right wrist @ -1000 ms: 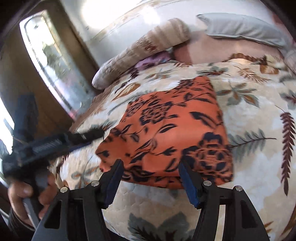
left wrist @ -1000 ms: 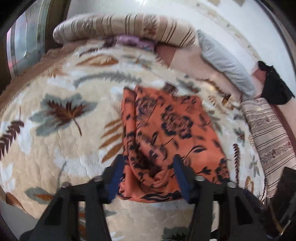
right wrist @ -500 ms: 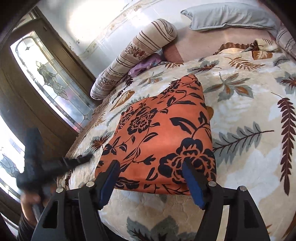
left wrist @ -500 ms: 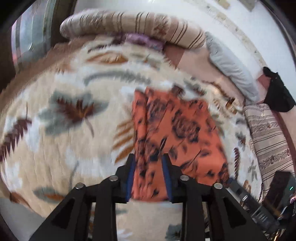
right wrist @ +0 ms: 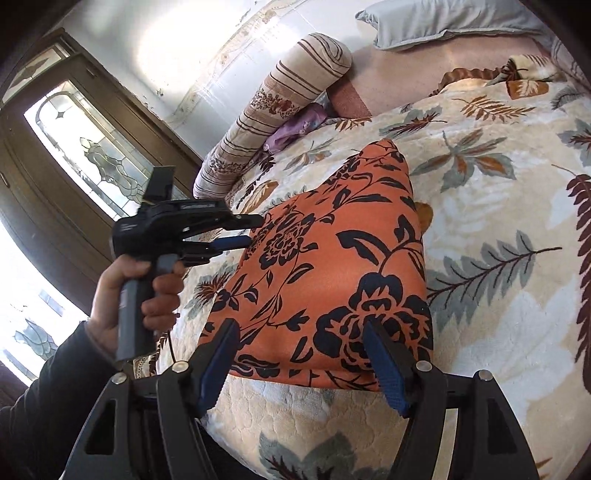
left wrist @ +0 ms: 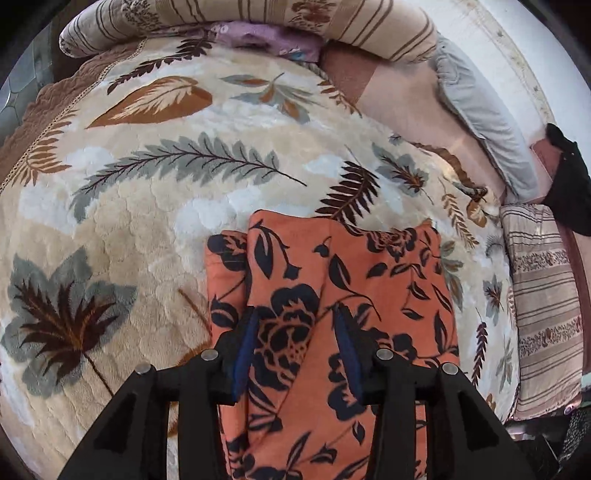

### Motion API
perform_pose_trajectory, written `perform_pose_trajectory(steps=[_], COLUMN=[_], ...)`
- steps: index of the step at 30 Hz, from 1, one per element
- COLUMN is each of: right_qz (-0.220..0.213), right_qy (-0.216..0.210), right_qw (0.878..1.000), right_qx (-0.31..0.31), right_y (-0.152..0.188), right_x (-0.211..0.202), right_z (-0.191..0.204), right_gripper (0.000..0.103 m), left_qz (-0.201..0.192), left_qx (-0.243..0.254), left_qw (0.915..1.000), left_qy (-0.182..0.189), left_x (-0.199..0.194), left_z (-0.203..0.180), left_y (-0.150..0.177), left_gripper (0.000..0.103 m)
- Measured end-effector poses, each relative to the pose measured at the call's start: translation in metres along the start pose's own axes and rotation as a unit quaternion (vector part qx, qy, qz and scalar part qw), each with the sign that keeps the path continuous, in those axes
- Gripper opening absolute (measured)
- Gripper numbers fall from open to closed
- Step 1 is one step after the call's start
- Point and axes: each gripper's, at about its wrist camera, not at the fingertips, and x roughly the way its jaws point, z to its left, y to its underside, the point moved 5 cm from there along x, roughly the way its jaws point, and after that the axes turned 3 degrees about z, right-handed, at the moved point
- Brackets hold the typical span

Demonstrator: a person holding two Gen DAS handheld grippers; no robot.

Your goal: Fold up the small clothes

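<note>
An orange garment with a black flower print point(left wrist: 332, 295) lies folded on a cream leaf-patterned blanket point(left wrist: 147, 206). My left gripper point(left wrist: 295, 347) is over the garment's near left part, its blue-padded jaws a moderate way apart with cloth between them; it looks open. In the right wrist view the garment point(right wrist: 332, 266) lies as a flat rectangle. My right gripper point(right wrist: 303, 358) is open at its near edge, jaws wide and empty. The left gripper point(right wrist: 243, 230) shows there at the garment's far left edge, held by a hand.
A striped bolster point(left wrist: 258, 18) and a purple cloth point(left wrist: 258, 37) lie at the bed's head. A grey pillow point(left wrist: 480, 122), a black item point(left wrist: 569, 181) and a striped cushion point(left wrist: 543, 295) line the right side. A glazed wooden door point(right wrist: 74, 147) stands left.
My left gripper closed onto the garment's left edge, then moved forward over the cloth with its jaws wider again. The right gripper stayed open at the near edge.
</note>
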Motion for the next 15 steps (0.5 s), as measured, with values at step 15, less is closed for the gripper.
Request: perform_pose_trajectory(steps=[15], right_qz=[0.003], right_qy=[-0.002], right_qw=[1.000], right_qx=[0.007], right_y=[0.000], right_x=[0.004], right_z=[-0.005], right_gripper=[0.073], left_qz=[0.031], left_qx=[-0.015], left_qw=[0.9994], left_qy=[-0.008], left_x=[0.021], left_z=[0.008], left_y=[-0.003], left_gripper=[0.019])
